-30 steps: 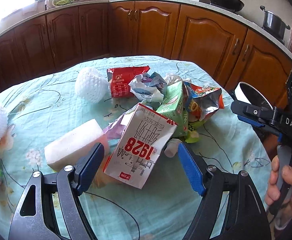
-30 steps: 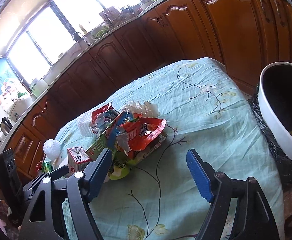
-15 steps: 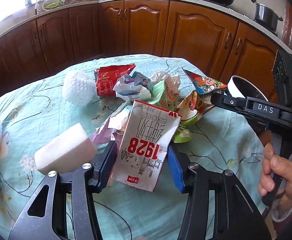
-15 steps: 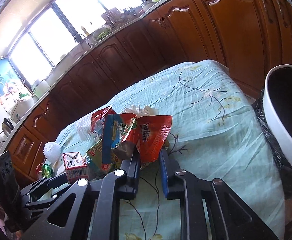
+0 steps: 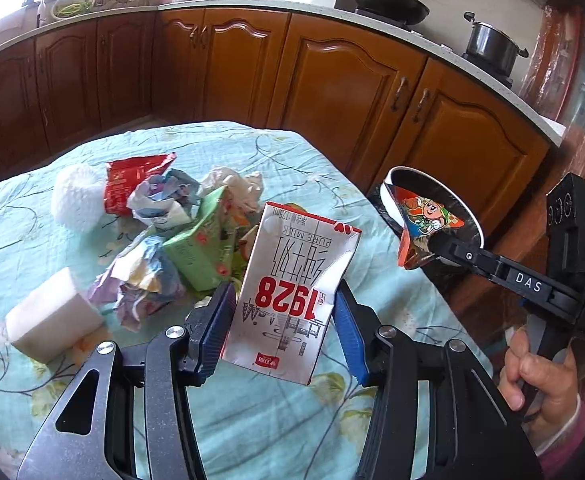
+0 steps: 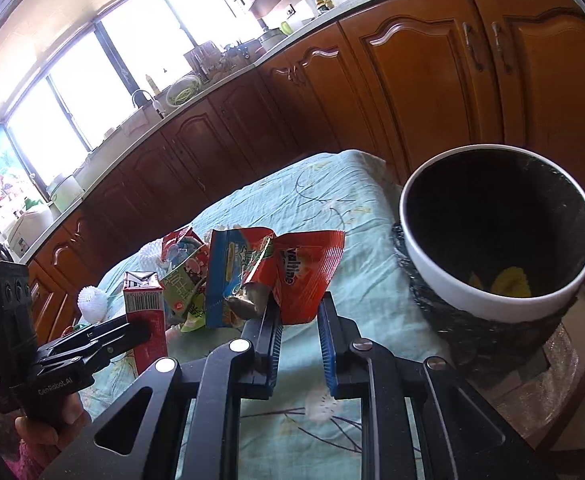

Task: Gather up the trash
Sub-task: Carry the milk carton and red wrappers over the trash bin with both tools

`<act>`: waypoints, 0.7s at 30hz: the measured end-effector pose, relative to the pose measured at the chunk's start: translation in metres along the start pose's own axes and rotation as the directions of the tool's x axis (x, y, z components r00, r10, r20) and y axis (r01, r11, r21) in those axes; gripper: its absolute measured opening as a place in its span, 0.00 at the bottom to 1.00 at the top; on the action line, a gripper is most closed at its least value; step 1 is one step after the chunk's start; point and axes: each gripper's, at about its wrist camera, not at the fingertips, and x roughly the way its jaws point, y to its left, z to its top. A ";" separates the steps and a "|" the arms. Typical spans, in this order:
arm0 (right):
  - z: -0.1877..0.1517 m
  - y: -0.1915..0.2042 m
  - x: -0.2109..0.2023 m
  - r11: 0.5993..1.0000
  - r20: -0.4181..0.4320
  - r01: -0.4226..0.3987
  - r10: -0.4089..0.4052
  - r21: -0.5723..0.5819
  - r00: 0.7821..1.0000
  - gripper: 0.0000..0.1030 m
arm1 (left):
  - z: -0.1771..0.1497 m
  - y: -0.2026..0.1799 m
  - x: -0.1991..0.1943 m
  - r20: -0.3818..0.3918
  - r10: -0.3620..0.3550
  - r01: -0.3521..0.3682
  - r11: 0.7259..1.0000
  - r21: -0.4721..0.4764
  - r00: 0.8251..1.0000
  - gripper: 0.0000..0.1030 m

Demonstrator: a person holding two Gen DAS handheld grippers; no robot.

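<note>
Trash, mixed lot: heap of wrappers (image 5: 164, 208), a green carton (image 5: 196, 248), crumpled paper, a foam net (image 5: 76, 196) and a white block (image 5: 52, 320), lying on the counter (image 5: 292, 420) under a floral cloth.

Item 1: milk carton (image 5: 292, 292), white with red numerals. Pinched at its sides between the blue pads of the left tongs (image 5: 284, 332); it appears lifted clear of the cloth, tilted.

Item 2: snack wrappers (image 6: 276, 276), one orange-red, one blue. Pinched at their lower edge by the right tongs (image 6: 300, 340), jaws nearly together; they hang free above the cloth, between the heap and the bin.

Receptacle: bin (image 6: 492, 300), white rim, black liner, standing just beside the counter's edge. Some yellow scrap already lies at its bottom.

Step in hand, as judged: both pieces gripped and raised; carry to the bin under way. Most of the heap is not yet collected.

Next move calls for: bringing each pair of tongs over the bin's mouth, right pair first since it is nearer, then spreading the jaws so the piece drops inside the rim. The limp wrappers may cling to a pad.
</note>
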 end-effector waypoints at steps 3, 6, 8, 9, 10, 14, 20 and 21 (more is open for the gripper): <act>0.000 -0.013 -0.015 0.999 0.021 0.035 -0.035 0.007 0.999 0.17 | 0.003 -0.016 0.008 -0.003 -0.024 0.024 1.000 0.017 1.000 0.47; -0.001 -0.026 -0.029 0.997 0.043 0.070 -0.071 0.021 0.997 0.17 | 0.007 -0.032 0.015 -0.011 -0.052 0.053 0.998 0.034 0.999 0.47; -0.001 -0.036 -0.037 0.995 0.053 0.092 -0.093 0.033 0.994 0.16 | 0.010 -0.044 0.020 -0.013 -0.068 0.069 0.996 0.050 0.998 0.47; -0.001 -0.041 -0.040 0.994 0.059 0.104 -0.106 0.037 0.993 0.16 | 0.012 -0.050 0.022 -0.013 -0.075 0.075 0.995 0.060 0.997 0.47; 0.000 -0.046 -0.043 0.992 0.063 0.117 -0.119 0.042 0.991 0.16 | 0.013 -0.056 0.024 -0.013 -0.081 0.081 0.994 0.070 0.997 0.47; 0.001 -0.063 -0.053 0.986 0.077 0.153 -0.158 0.065 0.984 0.15 | 0.021 -0.078 0.033 -0.020 -0.102 0.104 0.989 0.105 0.995 0.47; 0.003 -0.079 -0.063 0.976 0.093 0.201 -0.208 0.081 0.974 0.15 | 0.034 -0.104 0.052 -0.044 -0.129 0.134 0.981 0.138 0.991 0.47; 0.004 -0.080 -0.063 0.975 0.095 0.209 -0.216 0.081 0.972 0.15 | 0.037 -0.107 0.055 -0.050 -0.135 0.141 0.980 0.141 0.990 0.47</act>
